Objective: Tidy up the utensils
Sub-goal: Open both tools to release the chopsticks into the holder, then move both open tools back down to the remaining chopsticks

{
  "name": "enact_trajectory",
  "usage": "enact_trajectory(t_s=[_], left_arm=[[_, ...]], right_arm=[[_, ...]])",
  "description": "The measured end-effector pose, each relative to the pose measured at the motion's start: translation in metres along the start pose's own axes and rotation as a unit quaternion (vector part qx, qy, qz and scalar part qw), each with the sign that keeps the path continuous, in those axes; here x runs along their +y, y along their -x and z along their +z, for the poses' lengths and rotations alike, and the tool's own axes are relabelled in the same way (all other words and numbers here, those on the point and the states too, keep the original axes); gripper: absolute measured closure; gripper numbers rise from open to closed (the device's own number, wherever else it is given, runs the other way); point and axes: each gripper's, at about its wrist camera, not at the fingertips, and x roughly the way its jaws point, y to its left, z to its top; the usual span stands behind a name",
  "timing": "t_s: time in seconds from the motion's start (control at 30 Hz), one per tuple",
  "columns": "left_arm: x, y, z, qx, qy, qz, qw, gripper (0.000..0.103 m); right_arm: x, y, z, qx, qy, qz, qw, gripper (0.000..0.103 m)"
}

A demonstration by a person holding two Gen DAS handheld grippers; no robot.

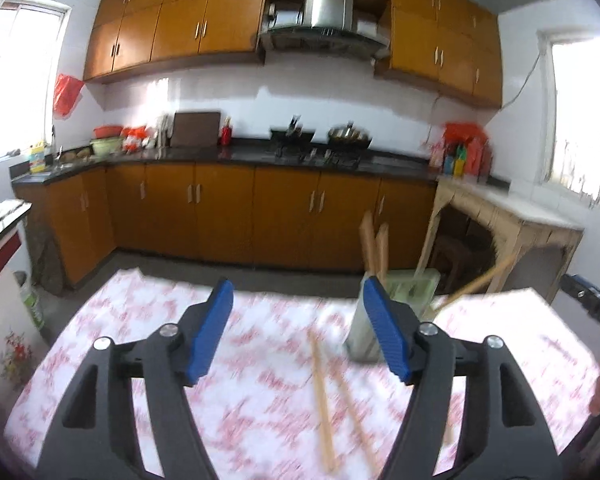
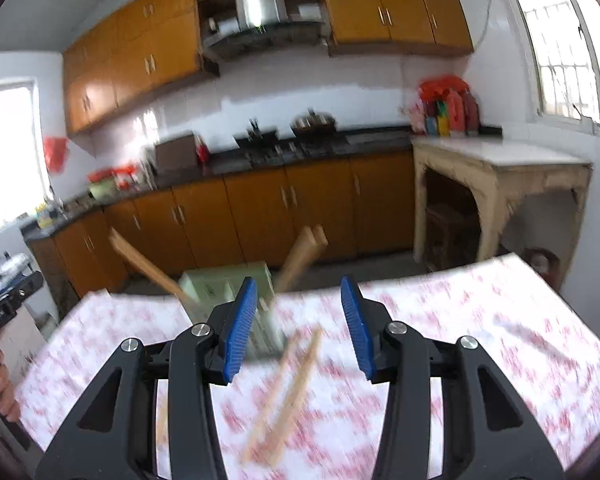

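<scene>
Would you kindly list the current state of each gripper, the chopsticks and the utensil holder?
left gripper: open, nothing between its jaws.
right gripper: open, nothing gripped.
utensil holder: upright on the table, chopsticks standing tilted in it.
loose chopsticks: a pair lying flat on the tablecloth, outside the holder.

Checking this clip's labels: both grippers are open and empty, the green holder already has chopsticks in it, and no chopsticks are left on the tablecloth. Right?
Not quite: two chopsticks lie loose on the tablecloth, seen in the right wrist view. The rest stands.
</scene>
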Motion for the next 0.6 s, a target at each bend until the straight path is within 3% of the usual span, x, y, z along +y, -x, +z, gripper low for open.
enact_trajectory(t_s=[0.1,0.17,0.23,0.33,0.6], left_arm=[[0.011,-0.026,-0.043,0.063,0.01,0.012,0.9979,0.036],[0.017,-0.041,-0.065,0.096,0.018,0.015,0.9951,0.036],[0.02,-0.056,-0.089,0.129,0.021,0.019,0.9912,0.043],[0.02,-0.073,-0.114,0.165,0.015,0.02,0.986,0.053],[0.01,-0.096,-0.135,0.195,0.01,0.01,0.9806,0.056]], right_arm=[[-0.009,-0.032,-0.039,0.068,-0.014,-0.014,0.997,0.058],[-0.009,-0.056,-0.065,0.112,-0.019,-0.019,0.993,0.065],[-0.004,-0.076,-0.09,0.151,-0.013,-0.018,0.988,0.077],[0.005,-0.102,-0.119,0.192,-0.009,-0.013,0.981,0.08],[0.016,-0.137,-0.14,0.227,-0.016,-0.012,0.974,0.083]])
